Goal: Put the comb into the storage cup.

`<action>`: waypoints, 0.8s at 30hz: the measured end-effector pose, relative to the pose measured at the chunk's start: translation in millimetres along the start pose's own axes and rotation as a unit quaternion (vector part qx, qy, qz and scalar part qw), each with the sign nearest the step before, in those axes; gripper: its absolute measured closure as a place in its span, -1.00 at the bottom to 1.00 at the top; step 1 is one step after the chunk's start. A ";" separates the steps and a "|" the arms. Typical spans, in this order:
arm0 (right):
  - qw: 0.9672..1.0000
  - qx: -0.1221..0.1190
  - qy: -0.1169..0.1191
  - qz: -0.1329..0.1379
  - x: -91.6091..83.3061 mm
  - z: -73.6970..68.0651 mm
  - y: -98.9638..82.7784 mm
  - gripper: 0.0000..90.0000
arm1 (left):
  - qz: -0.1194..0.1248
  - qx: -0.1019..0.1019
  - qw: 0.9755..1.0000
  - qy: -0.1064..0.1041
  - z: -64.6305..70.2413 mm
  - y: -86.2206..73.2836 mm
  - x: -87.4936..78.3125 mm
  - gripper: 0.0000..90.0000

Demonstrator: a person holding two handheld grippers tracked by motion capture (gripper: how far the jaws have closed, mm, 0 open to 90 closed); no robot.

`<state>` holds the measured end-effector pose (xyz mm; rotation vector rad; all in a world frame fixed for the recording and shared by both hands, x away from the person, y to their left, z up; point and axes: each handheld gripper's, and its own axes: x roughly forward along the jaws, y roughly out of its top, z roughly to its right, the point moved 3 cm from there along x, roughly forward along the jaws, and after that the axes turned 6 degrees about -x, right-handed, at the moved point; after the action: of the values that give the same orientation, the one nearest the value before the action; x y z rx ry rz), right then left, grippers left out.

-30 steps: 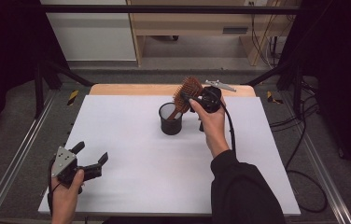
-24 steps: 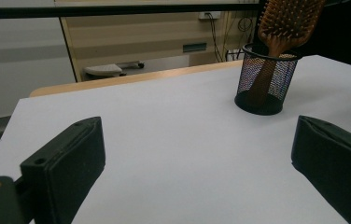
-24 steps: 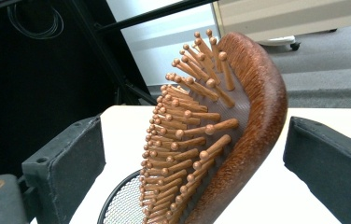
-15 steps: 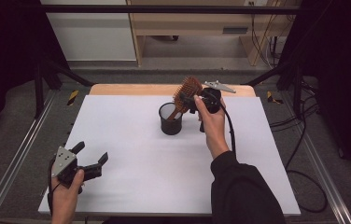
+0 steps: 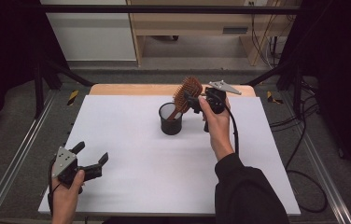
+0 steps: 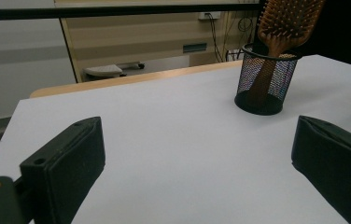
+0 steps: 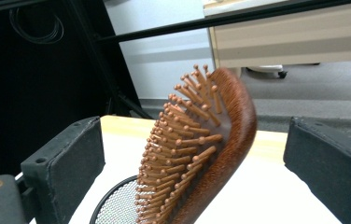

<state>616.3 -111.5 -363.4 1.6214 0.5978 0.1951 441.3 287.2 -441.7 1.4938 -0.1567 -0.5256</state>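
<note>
Your right gripper [image 5: 193, 100] has its fingers spread wide, and the brown wooden paddle hairbrush with ball-tipped bristles [image 7: 201, 154] stands between them without either pad touching it, as far as the right gripper view shows. The brush sits handle-down in the black wire-mesh pen cup [image 5: 170, 119], head leaning out over the rim toward your right fingers. Your left gripper [image 5: 92, 164] hangs low over the white surface [image 5: 131, 154], fingers also wide and holding nothing, with the cup well ahead of them. Likely risks: the brush head is big and top-heavy for that light cup, so if you pull back carelessly and one finger clips the bristles or the wooden back, the brush levers on the rim and could tip the cup over. Closing on the bristle side would probably give a soft, slipping grip. Your left fingers are too far off to steady the cup if it goes.
</note>
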 end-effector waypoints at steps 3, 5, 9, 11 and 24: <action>1.000 -0.003 -0.004 0.005 -3.2 0.6 1.9 -0.88 | 0.000 0.001 1.000 0.001 0.1 -0.1 -0.2 -0.93; 1.000 -0.004 -0.008 0.010 -5.5 0.8 3.6 -0.88 | 0.000 -0.001 1.000 0.002 0.2 -0.2 0.0 -0.93; 1.000 -0.015 -0.017 0.013 -9.1 0.0 7.0 -0.87 | 0.000 -0.002 1.000 0.002 0.0 -0.5 0.5 -0.93; 1.000 -0.016 -0.018 0.017 -10.7 0.2 8.8 -0.86 | 0.000 -0.003 1.000 0.003 -0.2 -0.6 0.5 -0.94; 0.997 -0.043 -0.034 0.054 -25.3 1.1 17.7 -0.84 | -0.001 0.001 1.000 0.001 0.4 -0.9 1.6 -0.94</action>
<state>600.0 -125.2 -341.0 1.5725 0.4441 0.2417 442.3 286.2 -443.0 1.4975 -0.1540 -0.5251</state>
